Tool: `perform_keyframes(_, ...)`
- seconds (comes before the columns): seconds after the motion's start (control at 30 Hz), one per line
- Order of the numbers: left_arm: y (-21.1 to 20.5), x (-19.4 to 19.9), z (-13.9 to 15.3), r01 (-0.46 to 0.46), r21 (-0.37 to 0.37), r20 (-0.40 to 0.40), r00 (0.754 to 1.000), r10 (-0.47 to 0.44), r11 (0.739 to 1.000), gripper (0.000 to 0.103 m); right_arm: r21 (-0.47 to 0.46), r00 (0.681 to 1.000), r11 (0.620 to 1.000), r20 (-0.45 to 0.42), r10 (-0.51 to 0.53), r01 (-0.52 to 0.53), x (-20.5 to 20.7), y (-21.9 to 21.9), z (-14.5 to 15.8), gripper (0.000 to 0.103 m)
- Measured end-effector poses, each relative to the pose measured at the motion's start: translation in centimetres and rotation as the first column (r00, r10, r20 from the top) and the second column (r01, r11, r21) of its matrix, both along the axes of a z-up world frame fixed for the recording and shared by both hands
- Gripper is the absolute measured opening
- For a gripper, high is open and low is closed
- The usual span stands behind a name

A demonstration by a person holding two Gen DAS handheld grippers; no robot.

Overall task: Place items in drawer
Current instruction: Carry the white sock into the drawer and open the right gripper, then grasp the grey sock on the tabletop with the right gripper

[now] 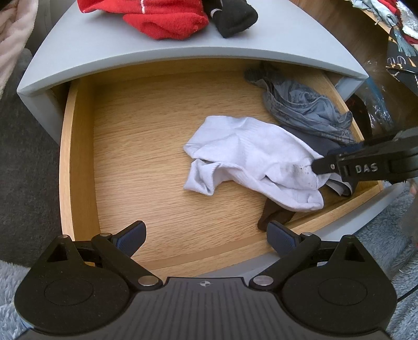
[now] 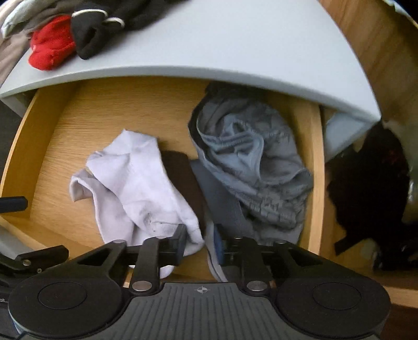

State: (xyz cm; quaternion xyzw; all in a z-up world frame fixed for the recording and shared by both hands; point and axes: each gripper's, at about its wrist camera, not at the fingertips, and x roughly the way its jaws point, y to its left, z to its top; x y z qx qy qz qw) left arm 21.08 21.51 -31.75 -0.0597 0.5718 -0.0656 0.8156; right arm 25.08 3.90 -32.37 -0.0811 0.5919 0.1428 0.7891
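White sock (image 1: 250, 162) lying in the open drawer (image 1: 78, 162), centre-right of the left wrist view, partly over a dark garment and beside crumpled grey underwear (image 1: 305, 109).

Handling, as judged: light, limp knit, no fragility; it will sag and bunch, so pinch a doubled fold or the cuff. Right gripper (image 2: 199, 244) low over the sock's near end, jaws parted a little, cloth lying between them but seemingly not pinched. Left gripper (image 1: 206, 235) spread wide, holding and touching nothing. Red socks (image 1: 164, 18) and black socks (image 1: 232, 15) wait on the cabinet top, upper frame.
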Motion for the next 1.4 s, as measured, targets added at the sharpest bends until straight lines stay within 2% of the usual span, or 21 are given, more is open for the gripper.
perform_keyframes(0.03, 0.0, 0.0, 0.0, 0.0, 0.0, 0.0, 1.0, 0.0, 1.0, 0.1, 0.012, 1.0, 1.0, 0.028, 0.007, -0.007, -0.2, 0.2, 0.6, 0.044)
perform_keyframes(0.1, 0.0, 0.0, 0.0, -0.001, 0.0, 0.0, 1.0, 0.001, 1.0, 0.1, 0.04, 0.996, 0.999, 0.091, 0.024, -0.028, -0.3, 0.5, 1.9, 0.056)
perform_keyframes(0.3, -0.2, 0.0, -0.1, 0.004, 0.012, 0.002, 1.0, -0.004, 1.0, 0.1, 0.202, 0.967, 0.978, 0.254, 0.004, -0.057, -0.4, 0.7, 5.5, 0.058)
perform_keyframes(0.4, -0.3, -0.1, 0.0, 0.007, 0.019, 0.006, 1.0, -0.007, 1.0, 0.1, 0.286, 0.941, 0.954, 0.339, -0.008, -0.095, -0.3, 1.2, 7.4, 0.058)
perform_keyframes(0.5, -0.4, -0.1, 0.0, 0.007, 0.019, 0.007, 1.0, -0.007, 1.0, 0.1, 0.342, 0.903, 0.925, 0.429, 0.006, -0.168, 0.1, 1.8, 9.5, 0.058)
perform_keyframes(0.63, -0.3, 0.0, -0.1, 0.004, 0.009, -0.003, 1.0, -0.004, 1.0, 0.1, 0.3, 0.821, 0.907, 0.566, 0.08, -0.295, 0.5, 3.1, 12.4, 0.057)
perform_keyframes(0.7, -0.2, 0.1, -0.1, 0.004, 0.008, -0.004, 1.0, -0.004, 1.0, 0.1, 0.311, 0.802, 0.894, 0.591, 0.084, -0.323, 1.6, 4.0, 13.6, 0.056)
perform_keyframes(0.8, -0.2, 0.1, -0.1, 0.004, 0.007, -0.003, 1.0, -0.004, 1.0, 0.1, 0.338, 0.8, 0.875, 0.594, 0.087, -0.346, 3.7, 6.0, 14.9, 0.056)
perform_keyframes(0.93, -0.3, 0.1, -0.2, 0.006, 0.007, -0.002, 1.0, -0.006, 1.0, 0.1, 0.276, 0.773, 0.872, 0.613, 0.163, -0.404, 6.0, 9.6, 15.3, 0.057)
perform_keyframes(1.07, -0.3, 0.1, -0.1, 0.008, 0.009, -0.001, 1.0, -0.008, 1.0, 0.1, 0.225, 0.794, 0.896, 0.575, 0.195, -0.384, 9.0, 13.2, 14.0, 0.057)
perform_keyframes(1.17, -0.3, 0.1, -0.1, 0.008, 0.01, 0.002, 1.0, -0.008, 1.0, 0.1, 0.234, 0.818, 0.915, 0.554, 0.153, -0.329, 10.6, 14.3, 13.5, 0.056)
perform_keyframes(1.27, -0.3, 0.1, -0.1, 0.009, 0.006, -0.001, 1.0, -0.009, 1.0, 0.1, 0.244, 0.85, 0.933, 0.516, 0.105, -0.263, 11.8, 14.4, 12.9, 0.046)
perform_keyframes(1.33, -0.2, 0.1, -0.1, 0.009, 0.004, -0.002, 1.0, -0.009, 1.0, 0.1, 0.222, 0.862, 0.945, 0.497, 0.103, -0.241, 12.3, 14.3, 12.5, 0.015)
perform_keyframes(1.4, -0.2, 0.1, -0.1, 0.009, 0.005, -0.001, 1.0, -0.009, 1.0, 0.1, 0.202, 0.856, 0.949, 0.506, 0.112, -0.244, 11.7, 13.5, 12.4, 0.006)
